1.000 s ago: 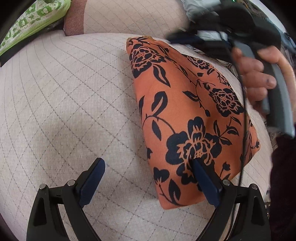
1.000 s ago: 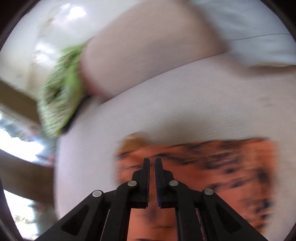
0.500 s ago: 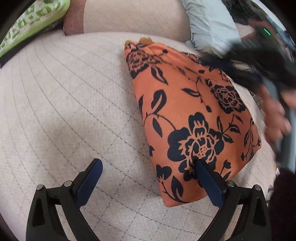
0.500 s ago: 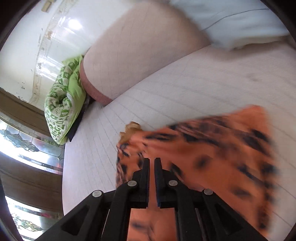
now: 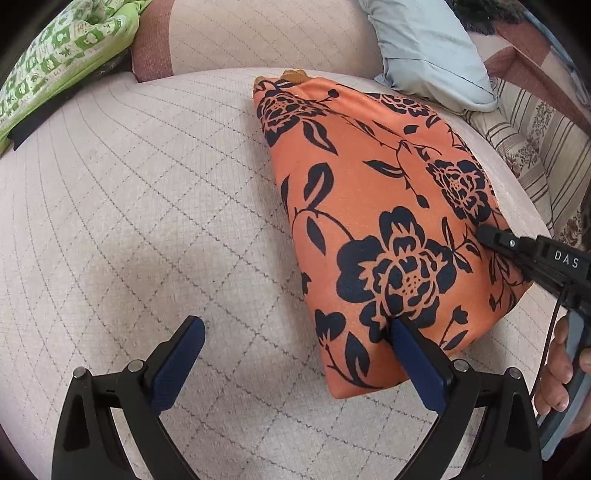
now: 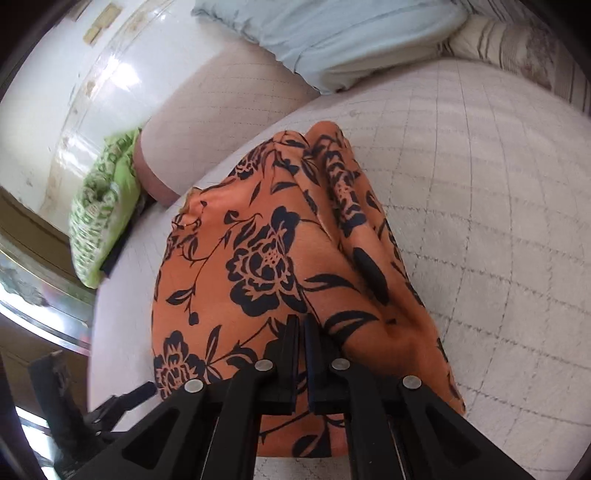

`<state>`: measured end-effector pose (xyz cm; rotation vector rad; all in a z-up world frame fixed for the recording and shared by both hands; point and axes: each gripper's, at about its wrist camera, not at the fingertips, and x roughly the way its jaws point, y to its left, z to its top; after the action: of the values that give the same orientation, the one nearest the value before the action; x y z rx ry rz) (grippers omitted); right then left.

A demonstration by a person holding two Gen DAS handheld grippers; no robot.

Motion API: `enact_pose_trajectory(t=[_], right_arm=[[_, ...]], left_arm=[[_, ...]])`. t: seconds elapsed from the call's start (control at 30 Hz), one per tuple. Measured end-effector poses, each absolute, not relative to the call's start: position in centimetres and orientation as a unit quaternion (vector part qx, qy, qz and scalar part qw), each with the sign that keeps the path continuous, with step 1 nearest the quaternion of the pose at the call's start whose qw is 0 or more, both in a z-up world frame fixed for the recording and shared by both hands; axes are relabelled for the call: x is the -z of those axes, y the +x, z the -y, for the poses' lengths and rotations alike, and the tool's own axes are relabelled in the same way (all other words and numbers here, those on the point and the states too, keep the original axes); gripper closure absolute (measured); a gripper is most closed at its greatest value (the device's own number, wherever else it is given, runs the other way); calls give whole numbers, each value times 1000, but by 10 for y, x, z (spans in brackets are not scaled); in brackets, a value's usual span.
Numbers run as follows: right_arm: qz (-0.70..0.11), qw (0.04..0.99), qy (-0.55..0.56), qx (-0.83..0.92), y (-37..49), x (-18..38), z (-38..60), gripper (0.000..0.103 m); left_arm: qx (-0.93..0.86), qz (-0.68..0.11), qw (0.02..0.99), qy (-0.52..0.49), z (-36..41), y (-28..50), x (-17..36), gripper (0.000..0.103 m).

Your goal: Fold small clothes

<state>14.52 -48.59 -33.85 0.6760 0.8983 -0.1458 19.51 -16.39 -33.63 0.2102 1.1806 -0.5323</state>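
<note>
1. The quilted cushion (image 5: 147,221) lies bare left of the orange floral cloth (image 5: 369,221); a gripper could pass freely there.
2. The wide-open left gripper (image 5: 295,328) has one finger (image 5: 417,365) over the cloth's near corner.
3. The closed right gripper (image 6: 301,332) sits over the cloth's right side.
4. At the far edge, a backrest (image 5: 258,33), a green patterned bundle (image 5: 55,62) and a pale blue pillow (image 5: 424,48) bar the way.
5. On the right, striped bedding (image 5: 535,147) borders the cushion.

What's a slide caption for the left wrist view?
Open left gripper over a folded orange floral cloth on a quilted cushion.
</note>
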Motion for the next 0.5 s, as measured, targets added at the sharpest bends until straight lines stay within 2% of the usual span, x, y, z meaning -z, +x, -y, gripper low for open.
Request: enact_pose_trajectory(t=[0.23,0.5], right_arm=[[-398,858,318,69,169,314,483,97],[-428,853,286,91,254,318,499,98]], left_arm=[[235,-485,833,126,175,192,309,2],[229,-497,828,123,180,210,322,2]])
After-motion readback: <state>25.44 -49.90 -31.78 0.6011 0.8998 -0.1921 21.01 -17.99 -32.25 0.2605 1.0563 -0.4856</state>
